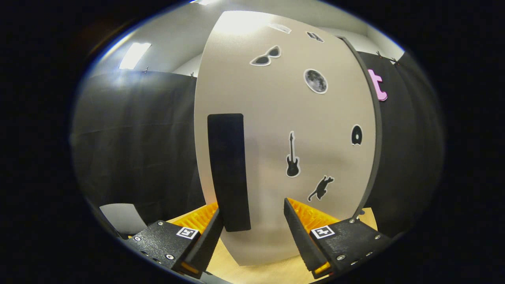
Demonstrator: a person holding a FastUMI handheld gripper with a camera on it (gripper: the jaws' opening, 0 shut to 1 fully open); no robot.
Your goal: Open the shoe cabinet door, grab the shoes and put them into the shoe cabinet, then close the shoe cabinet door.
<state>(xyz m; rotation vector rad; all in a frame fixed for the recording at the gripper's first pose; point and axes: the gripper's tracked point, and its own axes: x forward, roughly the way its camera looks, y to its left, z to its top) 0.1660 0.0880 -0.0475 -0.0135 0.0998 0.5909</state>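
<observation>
A black cloth wall (134, 150) hangs behind, a ceiling light (135, 55) glows above, and pale wooden floor (272, 272) lies below.

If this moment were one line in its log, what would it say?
gripper: open | black handle: just ahead, between fingers, ungrasped | cabinet door: facing gripper
</observation>
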